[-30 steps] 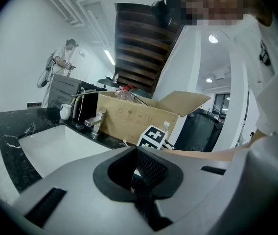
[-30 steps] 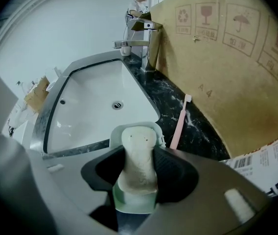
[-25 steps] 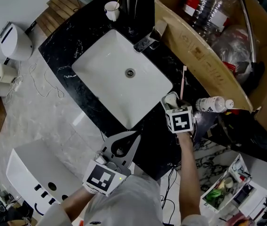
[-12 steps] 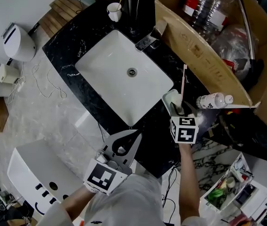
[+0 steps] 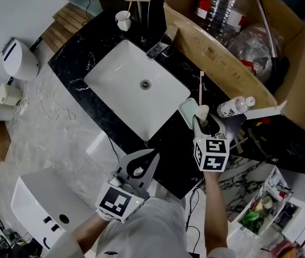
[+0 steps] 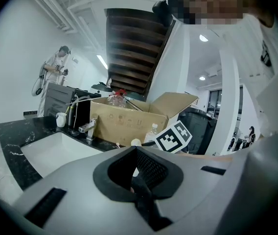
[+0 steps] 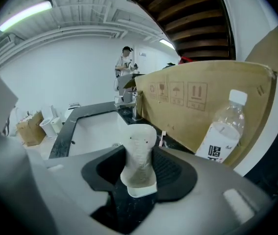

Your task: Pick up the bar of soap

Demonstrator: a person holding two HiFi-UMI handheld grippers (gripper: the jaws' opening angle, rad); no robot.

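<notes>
The bar of soap (image 5: 201,112) is off-white and speckled. It stands upright in my right gripper (image 5: 203,120), which is shut on it over the black counter, right of the sink. In the right gripper view the soap (image 7: 139,153) rises between the two dark pads, with a small white edge at its base. A pale green soap dish (image 5: 187,112) lies just left of it on the counter. My left gripper (image 5: 152,156) hangs near the counter's front edge, shut with nothing in it; its jaws meet in the left gripper view (image 6: 137,153).
A white sink (image 5: 109,74) with a faucet (image 5: 158,48) fills the counter's middle. A cup (image 5: 123,19) stands behind it. An open cardboard box (image 5: 217,47) of bottles lines the right side. A pink toothbrush (image 5: 200,87) and a water bottle (image 5: 233,107) lie beside the soap.
My right gripper has drawn back a little toward me with the soap in its jaws, away from the dish. The left gripper has stayed put.
</notes>
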